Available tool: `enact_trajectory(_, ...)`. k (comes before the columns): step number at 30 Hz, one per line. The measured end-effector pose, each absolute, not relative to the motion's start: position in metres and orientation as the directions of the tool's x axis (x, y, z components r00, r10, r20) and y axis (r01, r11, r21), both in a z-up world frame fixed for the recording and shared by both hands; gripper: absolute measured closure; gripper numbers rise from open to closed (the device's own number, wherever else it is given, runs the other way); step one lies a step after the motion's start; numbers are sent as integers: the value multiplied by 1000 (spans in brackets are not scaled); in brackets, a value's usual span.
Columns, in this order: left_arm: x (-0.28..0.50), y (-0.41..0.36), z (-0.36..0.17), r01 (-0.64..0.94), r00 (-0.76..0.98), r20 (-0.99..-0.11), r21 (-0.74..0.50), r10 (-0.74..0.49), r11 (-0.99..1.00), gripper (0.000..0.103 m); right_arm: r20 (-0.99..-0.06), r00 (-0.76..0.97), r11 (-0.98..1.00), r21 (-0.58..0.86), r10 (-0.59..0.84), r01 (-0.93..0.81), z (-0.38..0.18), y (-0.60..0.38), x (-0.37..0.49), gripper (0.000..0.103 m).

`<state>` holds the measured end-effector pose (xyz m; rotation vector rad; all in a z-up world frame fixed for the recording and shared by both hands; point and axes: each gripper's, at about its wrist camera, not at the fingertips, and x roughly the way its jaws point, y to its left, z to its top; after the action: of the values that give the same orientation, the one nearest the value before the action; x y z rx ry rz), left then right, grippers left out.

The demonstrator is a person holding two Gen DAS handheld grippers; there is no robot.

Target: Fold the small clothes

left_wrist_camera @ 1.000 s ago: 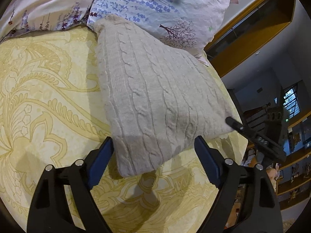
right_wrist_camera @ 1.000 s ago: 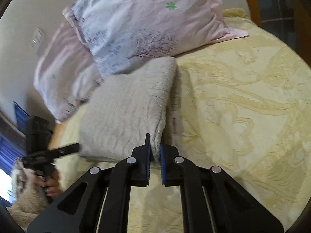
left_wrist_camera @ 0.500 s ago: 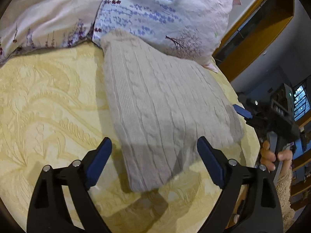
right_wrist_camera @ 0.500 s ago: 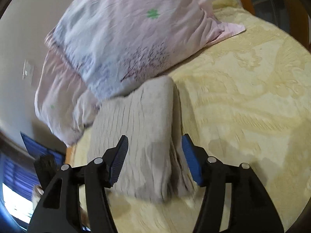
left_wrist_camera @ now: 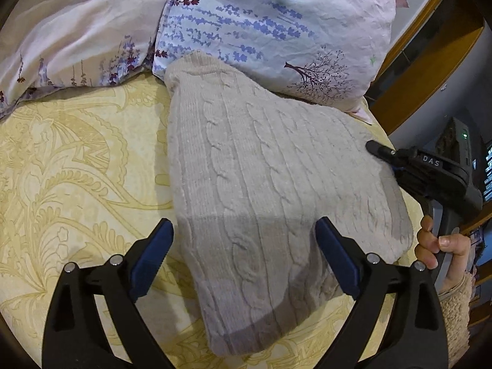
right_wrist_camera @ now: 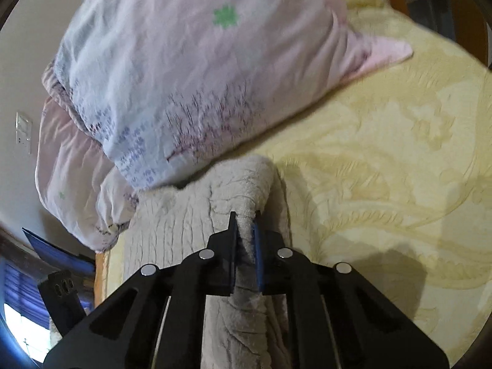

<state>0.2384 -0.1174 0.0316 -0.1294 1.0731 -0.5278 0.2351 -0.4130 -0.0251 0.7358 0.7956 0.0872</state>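
Note:
A beige cable-knit sweater point(left_wrist_camera: 264, 166) lies folded on the yellow bedspread point(left_wrist_camera: 77, 166), its far end against the pillows. My left gripper point(left_wrist_camera: 243, 240) is open, with the jaws on either side of the sweater's near end and not gripping it. My right gripper point(right_wrist_camera: 245, 224) is shut on a fold of the sweater point(right_wrist_camera: 184, 224) and pinches its right edge between the blue pads. The right gripper also shows in the left wrist view point(left_wrist_camera: 381, 152) at the sweater's right edge.
Two floral pillows point(left_wrist_camera: 270, 21) point(right_wrist_camera: 190, 70) lie at the head of the bed behind the sweater. A wooden bed frame point(left_wrist_camera: 421, 70) runs along the right. The bedspread point(right_wrist_camera: 384, 153) stretches to the right of the sweater.
My right gripper opened, moved in over the sweater's edge and shut on a fold of it. My left gripper stayed open and shifted a little nearer over the sweater's near end.

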Motion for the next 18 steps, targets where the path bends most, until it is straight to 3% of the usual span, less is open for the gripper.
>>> enact_trajectory(12,230,-133,35,379,407,-812,-267,-418,886,8,-678,668,740,611,306,281,-50,-421,238,91)
enact_trajectory(13,229,-133,35,381,404,-811,-270,-422,884,8,-674,671,737,616,310,279,-48,-421,235,87)
enact_trajectory(16,224,-127,35,379,386,-810,-297,-442,876,8,-656,671,714,647,345,266,-41,-423,215,58)
enact_trajectory(18,220,-123,33,380,370,-809,-317,-457,869,8,-632,674,706,671,382,228,-38,-421,200,57)
